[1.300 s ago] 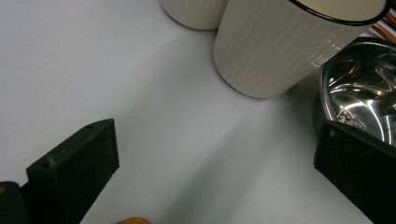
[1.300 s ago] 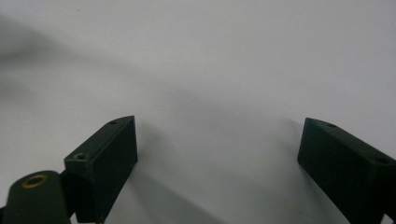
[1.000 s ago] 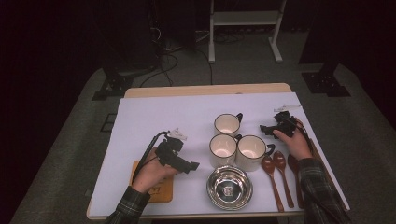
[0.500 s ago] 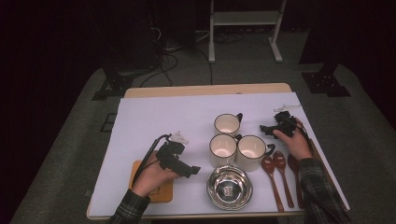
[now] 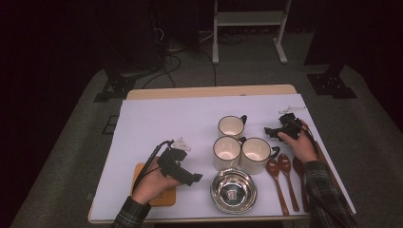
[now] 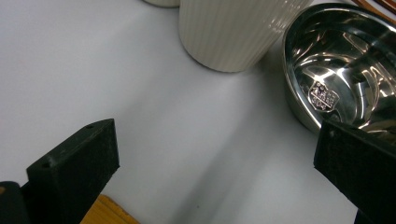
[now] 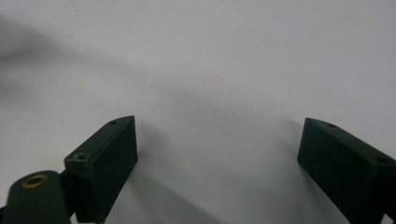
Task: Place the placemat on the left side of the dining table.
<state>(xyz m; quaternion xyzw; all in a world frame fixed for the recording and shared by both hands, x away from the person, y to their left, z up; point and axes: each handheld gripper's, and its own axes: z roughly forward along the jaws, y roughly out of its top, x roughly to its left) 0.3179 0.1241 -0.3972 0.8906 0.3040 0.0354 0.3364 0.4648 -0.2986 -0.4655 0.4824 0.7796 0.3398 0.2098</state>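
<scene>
A shiny round steel bowl (image 5: 233, 190) sits at the near edge of the white table cover (image 5: 157, 123), holding no loose contents; a small printed crest marks its bottom, seen clearly in the left gripper view (image 6: 324, 96). Just behind it stand three cream ribbed mugs with dark handles – one at the left (image 5: 226, 152), one at the right (image 5: 256, 155) just beside it, and a third (image 5: 231, 127) farther back; their pale insides look bare. The left mug's ribbed wall (image 6: 233, 32) rises close to the bowl's rim in the left gripper view.

Three reddish-brown wooden spoons (image 5: 280, 178) lie to the right of the bowl, their long axes running roughly from the far side to the near side of the table, bowls of the spoons toward the mugs and handles toward the person. A flat orange-brown wooden coaster (image 5: 164, 195) lies at the near left, partly under the left hand (image 5: 151, 184).

The left gripper (image 5: 192, 179) is held low just left of the steel bowl, pointing toward it; its jaws are spread wide and grip nothing, with bare table between them and the bowl beside the right jaw. The right gripper (image 5: 269, 131) is to the right of the mugs, near the handle of the right mug, aimed leftward – its jaws also stand wide apart over plain white cover, empty.
</scene>
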